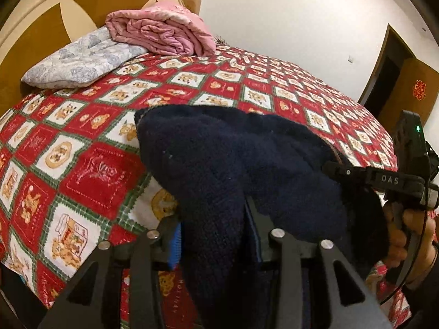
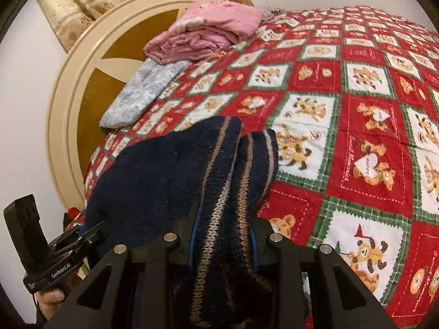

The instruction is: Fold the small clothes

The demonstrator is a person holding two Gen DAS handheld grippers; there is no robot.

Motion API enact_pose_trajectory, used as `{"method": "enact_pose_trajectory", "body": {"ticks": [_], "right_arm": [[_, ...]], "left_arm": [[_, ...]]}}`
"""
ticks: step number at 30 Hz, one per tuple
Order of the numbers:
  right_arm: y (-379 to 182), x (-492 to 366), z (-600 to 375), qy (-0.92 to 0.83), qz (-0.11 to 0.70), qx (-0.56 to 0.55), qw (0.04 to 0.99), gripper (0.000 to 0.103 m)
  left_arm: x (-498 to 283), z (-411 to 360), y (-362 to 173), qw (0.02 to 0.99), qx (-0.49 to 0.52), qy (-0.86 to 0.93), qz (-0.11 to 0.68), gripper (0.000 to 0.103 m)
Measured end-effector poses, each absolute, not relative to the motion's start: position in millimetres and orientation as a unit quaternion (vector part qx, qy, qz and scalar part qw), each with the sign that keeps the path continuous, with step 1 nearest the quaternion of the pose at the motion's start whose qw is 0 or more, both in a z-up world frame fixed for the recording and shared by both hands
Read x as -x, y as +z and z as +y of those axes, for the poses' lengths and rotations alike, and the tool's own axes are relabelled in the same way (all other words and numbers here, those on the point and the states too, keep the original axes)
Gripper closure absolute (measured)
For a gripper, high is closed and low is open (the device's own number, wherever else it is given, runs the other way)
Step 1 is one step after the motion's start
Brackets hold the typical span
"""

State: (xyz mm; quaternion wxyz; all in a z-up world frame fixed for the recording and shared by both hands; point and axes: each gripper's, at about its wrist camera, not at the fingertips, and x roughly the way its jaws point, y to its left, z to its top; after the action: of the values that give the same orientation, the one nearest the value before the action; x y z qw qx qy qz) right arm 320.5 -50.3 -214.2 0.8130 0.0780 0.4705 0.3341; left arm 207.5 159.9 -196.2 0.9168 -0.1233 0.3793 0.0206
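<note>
A dark navy knit garment (image 1: 219, 150) lies bunched on the bed between both grippers. In the left wrist view it runs down between the fingers of my left gripper (image 1: 214, 219); the jaws stand apart and the blue face of the left pad (image 1: 175, 244) shows bare beside the cloth. In the right wrist view my right gripper (image 2: 225, 216) is shut on the garment's tan-striped ribbed edge (image 2: 219, 205). The right gripper (image 1: 340, 171) also shows in the left wrist view, its tip buried in the knit. The left gripper (image 2: 85, 233) sits low left.
The bed carries a red, white and green teddy-bear quilt (image 1: 90, 164). A folded pink blanket (image 1: 162, 33) and a pale blue patterned pillow (image 1: 79, 60) lie by the round cream headboard (image 2: 71, 96). A brown door (image 1: 411, 87) stands on the far wall. A hand (image 1: 406, 235) holds the right gripper.
</note>
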Motion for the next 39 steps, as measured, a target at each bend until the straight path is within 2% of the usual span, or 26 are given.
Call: {"method": "enact_pose_trajectory", "body": {"ticks": [1, 5, 6, 7, 9, 11, 19, 29, 31, 33, 39], "right_arm": [[-217, -322, -50, 0.331, 0.474, -0.076, 0.812, 0.072], [-227, -324, -52, 0.324, 0.487, -0.079, 0.807, 0.069], [-227, -324, -53, 0.322, 0.488, -0.078, 0.807, 0.066], [-227, -323, -55, 0.32, 0.488, -0.078, 0.808, 0.064], [-226, -319, -61, 0.31, 0.49, -0.084, 0.81, 0.055], [-224, -314, -73, 0.296, 0.487, -0.091, 0.817, 0.043], [-182, -255, -118, 0.216, 0.432, -0.089, 0.871, 0.042], [-92, -131, -123, 0.229, 0.324, -0.058, 0.916, 0.041], [-80, -109, -120, 0.239, 0.31, -0.055, 0.919, 0.04], [-68, -88, -114, 0.25, 0.298, -0.047, 0.92, 0.033], [-51, -46, -100, 0.262, 0.268, -0.015, 0.927, 0.032]], "left_arm": [[-206, 161, -200, 0.917, 0.128, 0.02, 0.376, 0.057], [-201, 165, -212, 0.925, 0.139, 0.022, 0.353, 0.041], [-199, 168, -214, 0.925, 0.149, 0.028, 0.347, 0.031], [-197, 172, -216, 0.923, 0.164, 0.036, 0.346, 0.027], [-193, 180, -219, 0.914, 0.205, 0.026, 0.349, 0.024], [-188, 181, -219, 0.91, 0.214, 0.03, 0.354, 0.021], [-142, 157, -197, 0.919, 0.123, 0.052, 0.371, 0.023], [-59, 146, -125, 0.951, 0.101, 0.041, 0.29, 0.023], [-50, 142, -109, 0.957, 0.097, 0.034, 0.273, 0.022], [-43, 140, -95, 0.961, 0.091, 0.028, 0.26, 0.021], [-26, 143, -73, 0.97, 0.093, 0.03, 0.223, 0.017]]}}
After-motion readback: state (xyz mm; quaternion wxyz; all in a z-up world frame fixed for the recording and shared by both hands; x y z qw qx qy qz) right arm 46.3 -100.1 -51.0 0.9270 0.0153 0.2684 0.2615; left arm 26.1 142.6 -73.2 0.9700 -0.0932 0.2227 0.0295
